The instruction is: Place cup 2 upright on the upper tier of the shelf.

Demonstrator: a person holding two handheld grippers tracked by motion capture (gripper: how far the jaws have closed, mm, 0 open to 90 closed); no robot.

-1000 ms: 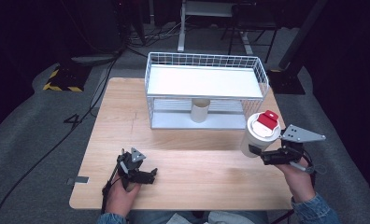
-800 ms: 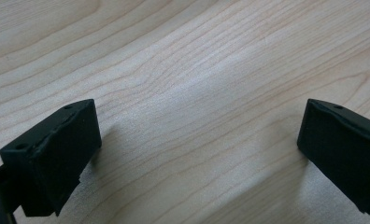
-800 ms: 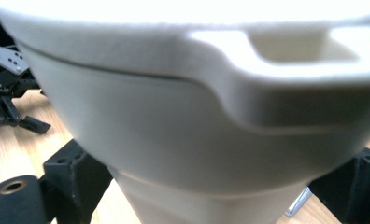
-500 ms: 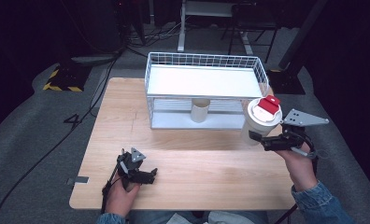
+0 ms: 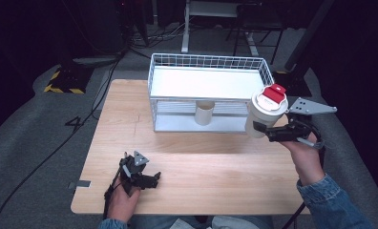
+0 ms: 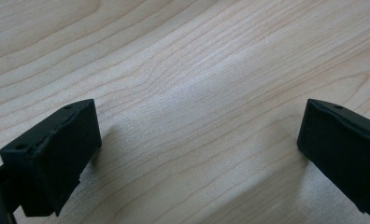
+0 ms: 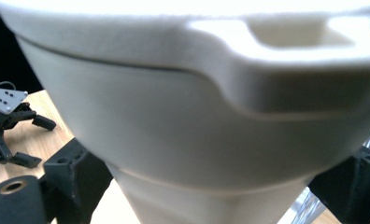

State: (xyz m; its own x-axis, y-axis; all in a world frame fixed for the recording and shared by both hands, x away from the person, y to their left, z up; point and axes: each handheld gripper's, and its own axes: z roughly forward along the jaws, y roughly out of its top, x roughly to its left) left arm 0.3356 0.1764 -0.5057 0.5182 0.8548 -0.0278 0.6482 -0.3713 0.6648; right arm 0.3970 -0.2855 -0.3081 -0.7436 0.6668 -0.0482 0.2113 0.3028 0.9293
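Note:
A white cup (image 5: 257, 119) with a white lid and a red tab (image 5: 274, 92) hangs in the air just off the right end of the white wire rack (image 5: 208, 83). My right gripper (image 5: 264, 131) is shut on the cup's lower body. In the right gripper view the cup (image 7: 192, 126) sits very close between the two jaws of the right gripper (image 7: 211, 196). A small beige cup (image 5: 204, 113) stands on the rack's lower shelf. Down on the wooden table (image 5: 215, 162) at the near left, my left gripper (image 5: 151, 178) rests open; the left gripper (image 6: 197, 149) has only bare wood between its jaws.
The rack has a white top tray with a wire rim and a low shelf beneath it. It stands at the back middle of the table. Dark floor, cables and a yellow-black striped block (image 5: 63, 82) surround the table.
My right gripper has carried the cup up and away from me, from beside the rack's front right corner to level with its top tray. The left gripper has stayed still.

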